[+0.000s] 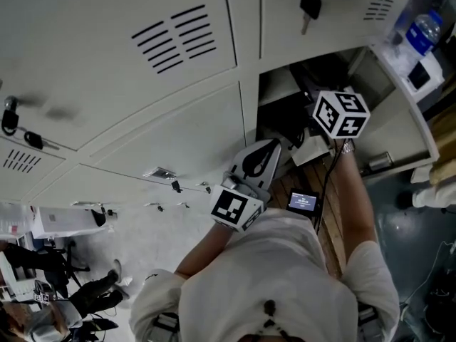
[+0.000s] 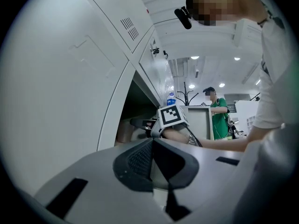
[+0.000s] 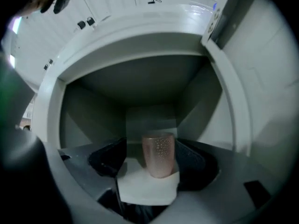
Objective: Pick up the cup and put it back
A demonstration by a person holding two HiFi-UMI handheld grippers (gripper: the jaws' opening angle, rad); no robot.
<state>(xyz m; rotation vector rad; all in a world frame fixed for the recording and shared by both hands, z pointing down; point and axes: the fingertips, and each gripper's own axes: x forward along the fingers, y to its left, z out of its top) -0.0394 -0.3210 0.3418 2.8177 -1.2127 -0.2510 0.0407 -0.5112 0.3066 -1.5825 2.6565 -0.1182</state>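
A pink speckled cup [image 3: 159, 154] stands upright inside the open locker compartment [image 3: 140, 85], between the jaws of my right gripper [image 3: 152, 161]. Its right side lies against the right pad [image 3: 194, 164]. A narrow gap separates it from the left pad [image 3: 110, 160], so the gripper is open around it. In the head view only the right gripper's marker cube [image 1: 340, 114] shows at the locker mouth, and the cup is hidden. My left gripper [image 1: 273, 148] hangs lower left of the opening, by a closed locker door. Its jaws [image 2: 153, 146] are shut on nothing.
The compartment's door [image 1: 399, 112] is swung open to the right, with a water bottle [image 1: 425, 30] beyond it. Keys [image 1: 310, 6] hang from the locker above. A small lit screen [image 1: 303, 202] sits by my wrist. A person in green [image 2: 218, 118] stands farther down the row.
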